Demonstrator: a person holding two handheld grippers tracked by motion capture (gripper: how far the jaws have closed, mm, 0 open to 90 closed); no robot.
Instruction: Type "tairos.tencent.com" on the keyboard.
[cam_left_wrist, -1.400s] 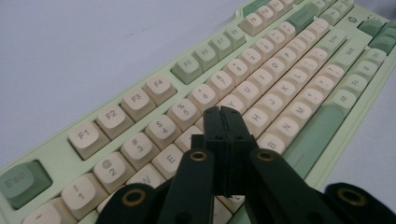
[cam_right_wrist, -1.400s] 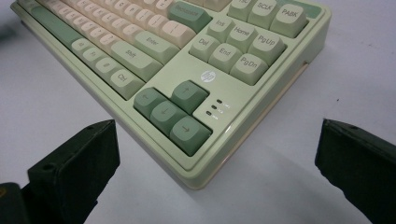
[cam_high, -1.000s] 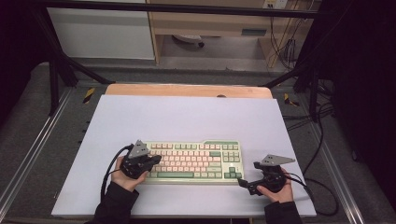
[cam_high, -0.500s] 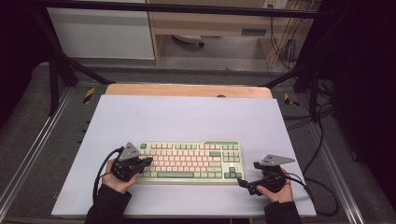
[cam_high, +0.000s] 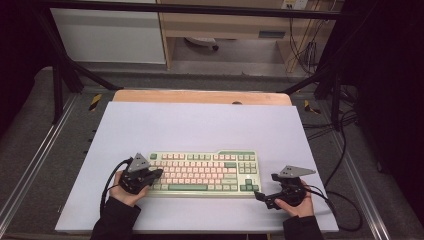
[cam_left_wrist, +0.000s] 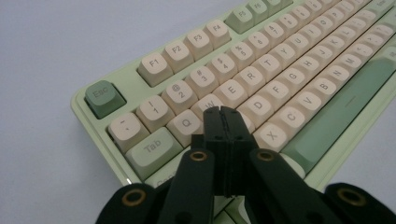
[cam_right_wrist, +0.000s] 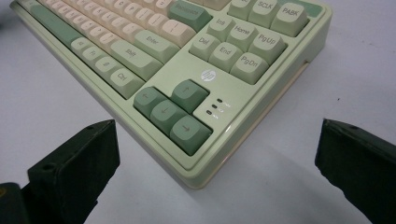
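Pale green keyboard with cream keys (cam_high: 205, 172) on white tabletop (cam_high: 200, 125), left tool (cam_left_wrist: 223, 122) closed over its letter keys, right tool (cam_right_wrist: 215, 163) wide open beside its arrow-key corner

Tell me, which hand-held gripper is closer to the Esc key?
Left. The left hand-held gripper sits shut over the keys beside Esc; the right hand-held gripper is at the keyboard's opposite corner.

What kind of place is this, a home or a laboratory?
Probably a laboratory or recording rig: a black metal frame surrounds the table, loose cables run beside it, and a lone keyboard lies there.
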